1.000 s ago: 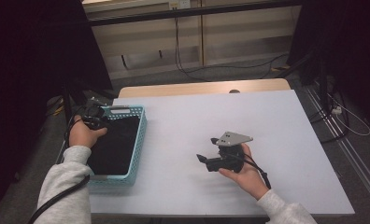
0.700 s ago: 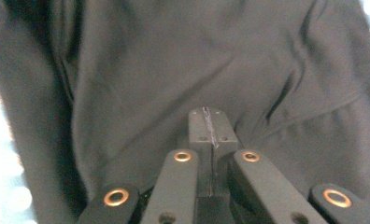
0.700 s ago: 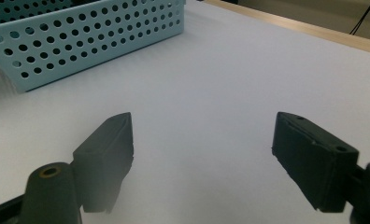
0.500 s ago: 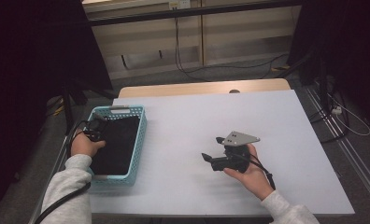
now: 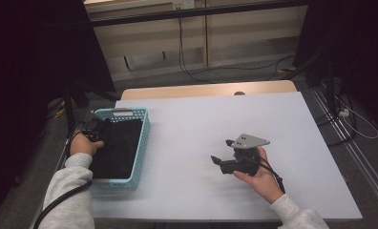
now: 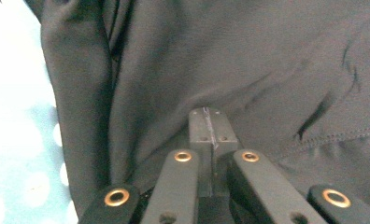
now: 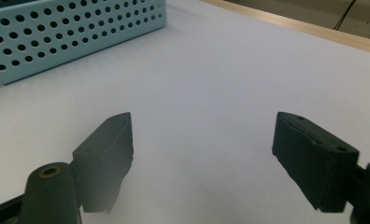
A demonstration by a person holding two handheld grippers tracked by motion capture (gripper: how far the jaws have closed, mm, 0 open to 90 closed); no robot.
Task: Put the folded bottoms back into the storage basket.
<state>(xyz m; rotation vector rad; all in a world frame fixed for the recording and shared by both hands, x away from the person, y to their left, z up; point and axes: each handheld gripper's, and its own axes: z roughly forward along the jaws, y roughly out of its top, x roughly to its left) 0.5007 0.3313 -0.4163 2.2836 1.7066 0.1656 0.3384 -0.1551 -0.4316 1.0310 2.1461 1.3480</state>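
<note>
- My left gripper sits at the far left corner of the light blue basket, which stands at the left edge of the white table; a dark cloth lies inside the basket and covers its floor.
- From the left gripper view, the two jaws are pressed together with their tips against the cloth; I cannot tell whether any fabric is pinched between them.
- That same view shows the cloth's folds and a stitched seam at lower right, plus a strip of the basket's perforated wall at left, details the high view leaves as a plain dark patch.
- My right gripper rests low toward the near edge of the table, right of centre, held in the right hand, with jaws spread wide and nothing between them.
- The right gripper view looks across bare white surface toward the basket's perforated side and the table's wooden far edge.
- The high view alone gives the layout: basket and right gripper lie well apart, with open table between them and more to the far and right edges.
- The basket's near end reaches almost to the table's near edge, where my left sleeve crosses it.
</note>
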